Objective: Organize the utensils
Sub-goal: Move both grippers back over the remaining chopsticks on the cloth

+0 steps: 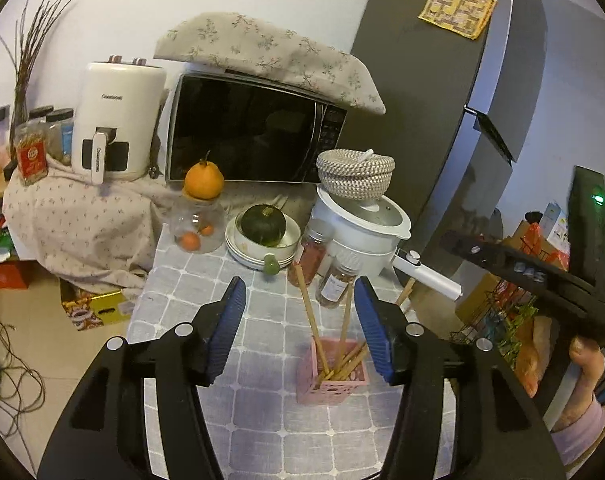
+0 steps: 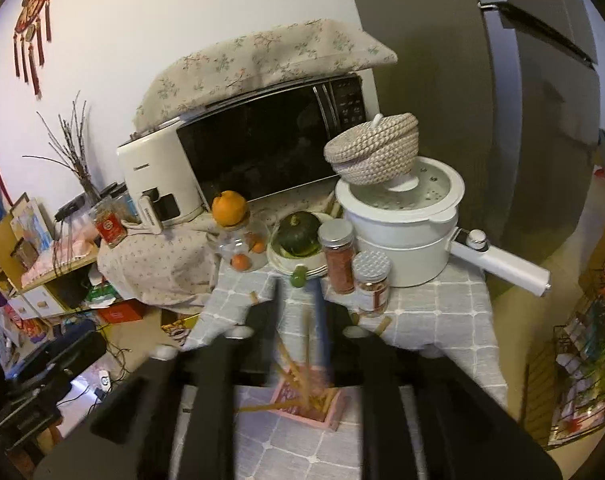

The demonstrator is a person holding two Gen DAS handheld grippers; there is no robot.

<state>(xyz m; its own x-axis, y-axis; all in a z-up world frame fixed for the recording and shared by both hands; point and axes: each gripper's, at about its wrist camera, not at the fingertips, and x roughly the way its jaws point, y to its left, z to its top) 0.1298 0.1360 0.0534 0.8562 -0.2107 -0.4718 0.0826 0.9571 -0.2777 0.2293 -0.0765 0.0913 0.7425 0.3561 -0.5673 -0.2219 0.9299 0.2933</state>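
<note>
A pink holder (image 1: 334,390) (image 2: 322,412) stands on the grey checked tablecloth with several wooden chopsticks (image 1: 314,320) (image 2: 298,368) leaning in it. My left gripper (image 1: 300,328) hovers just in front of it, blue pads wide apart and empty. My right gripper (image 2: 296,312) is blurred above the holder. Its fingers stand apart on either side of the chopsticks, and no pad visibly presses on them. One chopstick (image 2: 258,406) lies across the holder's left rim. The right gripper's black body (image 1: 542,280) and the person's hand (image 1: 586,368) show in the left wrist view.
Two spice jars (image 2: 340,258), a white pot (image 2: 402,232) topped by a woven basket, stacked plates with a green squash (image 1: 262,224) and a glass jar under an orange (image 1: 203,178) crowd the table's back. Behind them are a microwave (image 1: 246,132), an air fryer and a grey fridge (image 1: 442,92).
</note>
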